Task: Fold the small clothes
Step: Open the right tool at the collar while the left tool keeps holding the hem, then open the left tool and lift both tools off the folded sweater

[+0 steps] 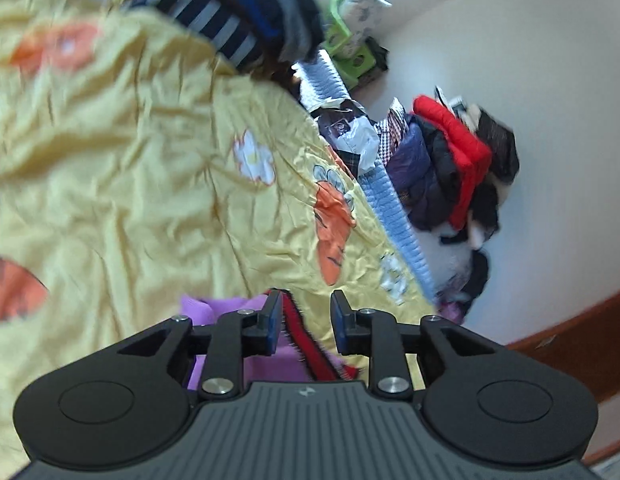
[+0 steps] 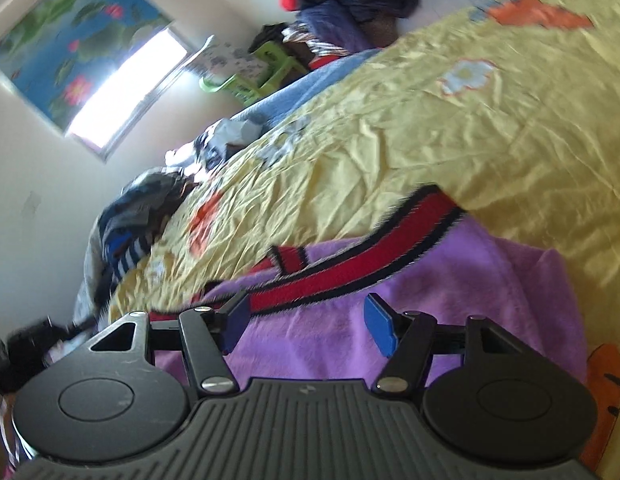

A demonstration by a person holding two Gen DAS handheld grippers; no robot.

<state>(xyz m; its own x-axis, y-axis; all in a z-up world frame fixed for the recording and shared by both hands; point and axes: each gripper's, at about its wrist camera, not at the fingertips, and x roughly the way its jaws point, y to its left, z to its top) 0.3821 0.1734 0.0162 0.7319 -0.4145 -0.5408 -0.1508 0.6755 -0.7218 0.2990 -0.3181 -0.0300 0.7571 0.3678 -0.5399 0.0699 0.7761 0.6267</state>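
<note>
Your left gripper (image 1: 306, 322) is spread, nothing between its blue pads (image 1: 274, 322); it hangs over the garment (image 1: 266, 364), with the red band (image 1: 310, 344) running through the gap below it. Your right gripper (image 2: 306, 326) is spread wider, also holding nothing, poised over the purple body of the garment (image 2: 389, 312). The garment is a purple fleece piece, fuzzy in texture, crossed by a red band (image 2: 361, 268) edged in dark stripes with frayed-looking margins; a short red tab (image 2: 288, 258) of the same trim shows near the band's far end. It lies spread on the bedspread (image 1: 130, 168), close to the near edge in both views; its full outline is cut off by the grippers, so whether any fold is made cannot be told. In the right wrist view a flap of the bedspread (image 2: 429, 132) overlaps the garment's far right corner. The bedspread is yellow, heavily creased, printed with orange carrots (image 1: 331, 232) and a white flower (image 1: 254, 156). A striped heap of clothes (image 1: 238, 12) sits at the far edge of the bed. A blue knit blanket (image 1: 393, 208) borders the bed's side edge, and beyond it a pile with a red jacket (image 1: 457, 140) lies against the wall. Both views are motion-blurred, so fine detail is unreliable.
</note>
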